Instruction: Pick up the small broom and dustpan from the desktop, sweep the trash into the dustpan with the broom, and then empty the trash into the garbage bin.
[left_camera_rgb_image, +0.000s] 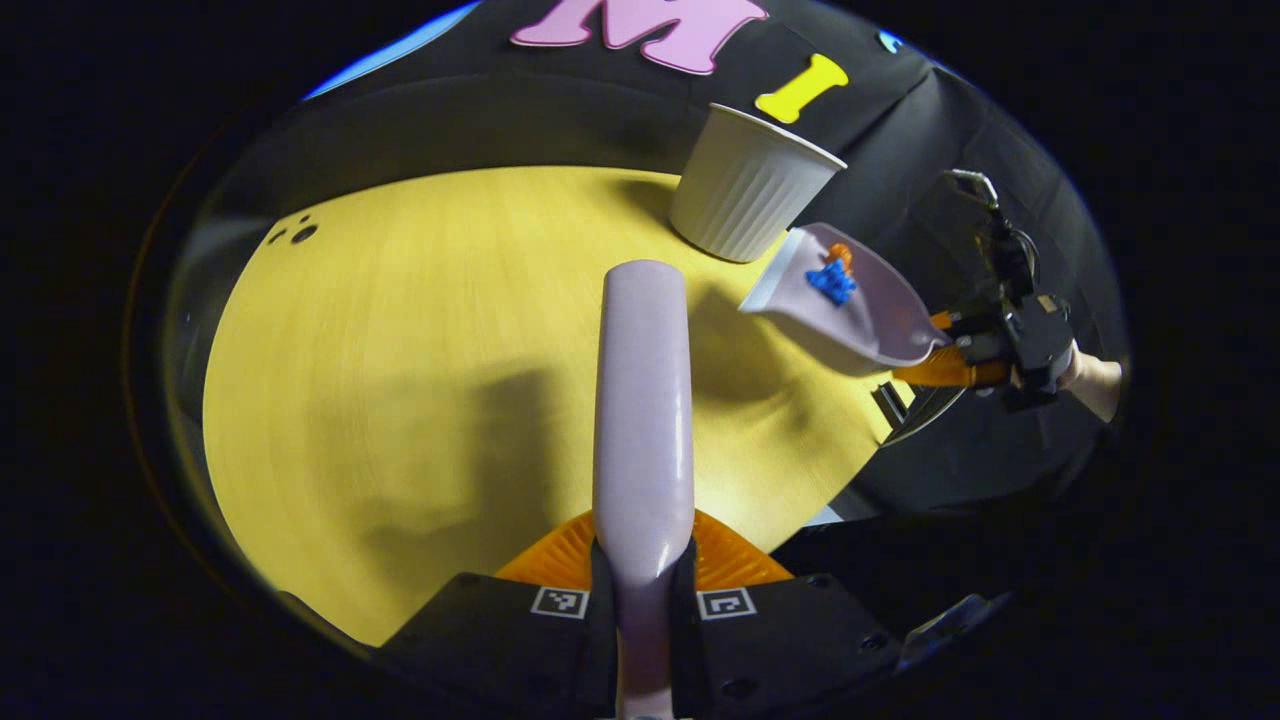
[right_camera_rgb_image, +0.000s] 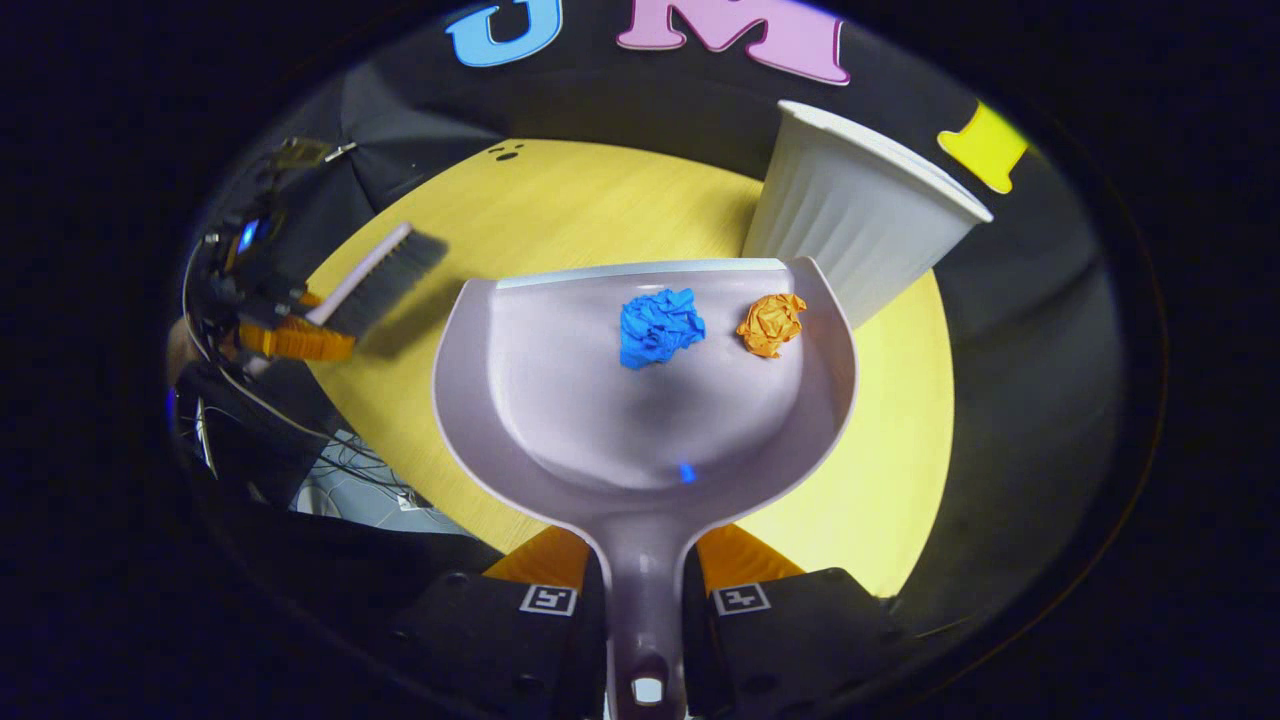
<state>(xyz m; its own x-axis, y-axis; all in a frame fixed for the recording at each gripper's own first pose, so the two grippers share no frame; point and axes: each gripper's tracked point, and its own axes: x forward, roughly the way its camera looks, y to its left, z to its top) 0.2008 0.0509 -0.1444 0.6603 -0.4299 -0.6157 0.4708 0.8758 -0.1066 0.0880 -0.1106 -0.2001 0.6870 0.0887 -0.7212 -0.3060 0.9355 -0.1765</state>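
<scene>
My left gripper (left_camera_rgb_image: 643, 590) is shut on the pale lilac broom (left_camera_rgb_image: 642, 400), whose back runs straight ahead above the yellow desktop (left_camera_rgb_image: 400, 350). In the right gripper view that broom (right_camera_rgb_image: 375, 272) hangs at the left with its dark bristles over the desktop's edge. My right gripper (right_camera_rgb_image: 645, 600) is shut on the handle of the lilac dustpan (right_camera_rgb_image: 560, 400), held in the air. A crumpled blue paper ball (right_camera_rgb_image: 660, 328) and an orange one (right_camera_rgb_image: 771, 324) lie near the pan's front lip. The white ribbed garbage bin (right_camera_rgb_image: 860, 225) stands just beyond the pan. In the left gripper view the dustpan (left_camera_rgb_image: 880, 315) floats beside the bin (left_camera_rgb_image: 745, 190).
Black cloth walls surround the round desktop (right_camera_rgb_image: 580, 210). Cables and a pale floor (right_camera_rgb_image: 360, 490) show below the desktop's left edge in the right gripper view. A few small dark holes (left_camera_rgb_image: 290, 233) mark the far side of the desktop.
</scene>
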